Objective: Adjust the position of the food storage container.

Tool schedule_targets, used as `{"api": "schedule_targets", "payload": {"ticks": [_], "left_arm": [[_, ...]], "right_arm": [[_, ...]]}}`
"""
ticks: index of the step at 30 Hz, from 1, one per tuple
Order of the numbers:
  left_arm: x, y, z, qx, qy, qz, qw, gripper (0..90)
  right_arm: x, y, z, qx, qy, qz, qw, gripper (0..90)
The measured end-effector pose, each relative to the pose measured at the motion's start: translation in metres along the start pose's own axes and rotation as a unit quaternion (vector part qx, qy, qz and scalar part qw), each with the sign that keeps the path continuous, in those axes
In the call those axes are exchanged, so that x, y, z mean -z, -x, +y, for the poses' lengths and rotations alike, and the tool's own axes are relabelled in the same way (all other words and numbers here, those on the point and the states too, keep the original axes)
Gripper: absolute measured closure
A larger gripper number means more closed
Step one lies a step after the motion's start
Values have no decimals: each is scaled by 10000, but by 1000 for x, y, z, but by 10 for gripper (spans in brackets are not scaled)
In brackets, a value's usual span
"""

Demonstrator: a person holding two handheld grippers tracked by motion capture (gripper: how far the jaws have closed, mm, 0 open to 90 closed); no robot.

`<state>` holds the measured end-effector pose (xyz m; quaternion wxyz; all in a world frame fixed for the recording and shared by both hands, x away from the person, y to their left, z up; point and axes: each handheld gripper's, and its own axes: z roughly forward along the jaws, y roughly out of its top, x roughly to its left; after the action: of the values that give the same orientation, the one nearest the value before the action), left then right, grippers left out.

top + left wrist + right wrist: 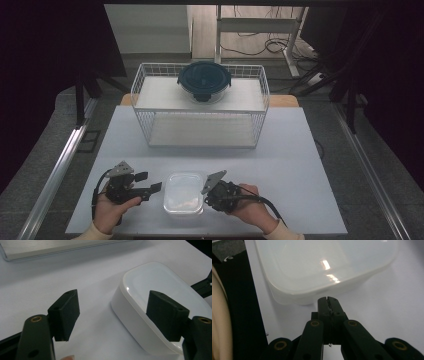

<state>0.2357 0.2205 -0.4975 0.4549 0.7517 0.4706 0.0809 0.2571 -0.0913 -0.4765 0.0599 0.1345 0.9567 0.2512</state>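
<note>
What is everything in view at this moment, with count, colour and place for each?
White container: one, translucent white with its lid on, near edge of the table between the two claws.
Round container: one, clear body with dark blue lid, on the upper level of the wire rack.
Wire rack: one, white, two levels, at the far side of the table.
Table: one, pale grey top.
Desk frame: one, white, on the floor beyond the table, cables under it.
Left claw: one, black, jaws open, just left of the white container, not gripping it.
Right claw: one, black, jaws shut on nothing, tips close to the white container's side.
Hands: two, one on each claw, at the near edge.
</note>
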Motion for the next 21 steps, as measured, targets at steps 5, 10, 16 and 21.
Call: {"api": "schedule_targets", "payload": {"ticks": [5,10,16,21], "left_arm": [[-1,1,0,136,19,-88,9999,260],[-1,3,-1,167,22,-134,9998,257],[5,2,-2,232,83,-140,9996,254],[4,3,-1,238,88,-197,9995,254]], "right_arm": [[22,12,-19,-401,413,-365,9977,892],[38,31,-48,-1311,1053,-440,9848,829],[41,45,-68,-2455,1574,-337,9559,366],[40,45,-69,-2699,1752,-309,9463,297]]}}
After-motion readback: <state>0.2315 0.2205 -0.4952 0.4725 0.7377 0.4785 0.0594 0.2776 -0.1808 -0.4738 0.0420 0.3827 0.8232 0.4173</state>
